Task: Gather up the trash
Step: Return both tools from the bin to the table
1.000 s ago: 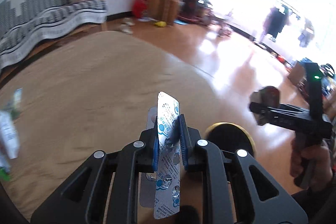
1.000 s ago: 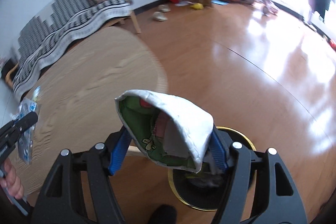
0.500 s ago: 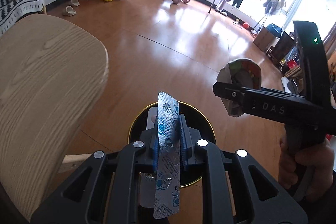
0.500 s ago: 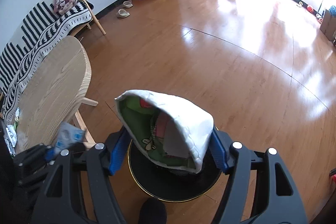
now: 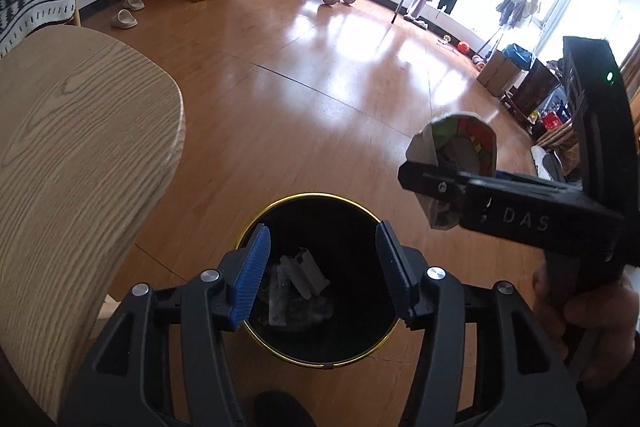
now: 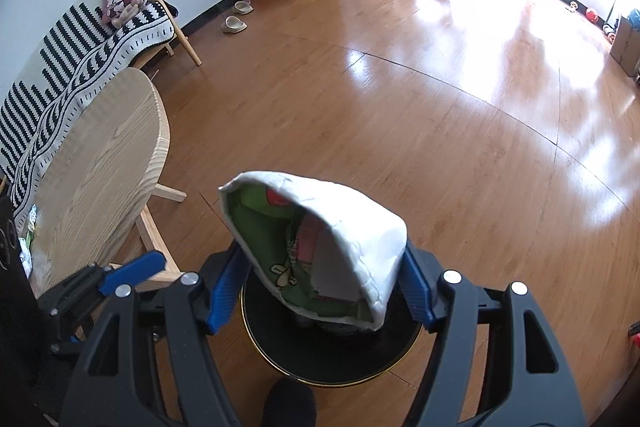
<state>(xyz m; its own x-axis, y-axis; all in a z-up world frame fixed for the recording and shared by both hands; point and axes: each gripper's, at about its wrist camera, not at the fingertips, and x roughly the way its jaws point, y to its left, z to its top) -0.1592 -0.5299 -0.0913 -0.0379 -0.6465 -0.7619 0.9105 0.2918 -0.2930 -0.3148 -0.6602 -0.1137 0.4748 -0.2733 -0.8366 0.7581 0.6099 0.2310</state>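
Note:
A black trash bin with a gold rim (image 5: 280,351) stands on the wooden floor below both grippers; it also shows in the right wrist view (image 6: 280,363). Crumpled silver trash (image 5: 298,289) lies inside it. My left gripper (image 5: 322,267) is open and empty right above the bin. My right gripper (image 6: 320,287) is shut on a folded paper cup, white outside with a green cartoon print inside (image 6: 320,243), held above the bin. The cup also shows in the left wrist view (image 5: 456,163), to the right of the bin.
A round light-wood table (image 5: 68,147) stands left of the bin, with some packets at its far-left edge (image 6: 30,231). Open wooden floor (image 6: 440,107) stretches ahead. A striped bench (image 6: 92,39), slippers, plants and a clothes rack stand far off.
My left gripper has opened and the blister pack it held is gone from its jaws. Both grippers have moved from the table to above the bin. The right gripper still holds the cup.

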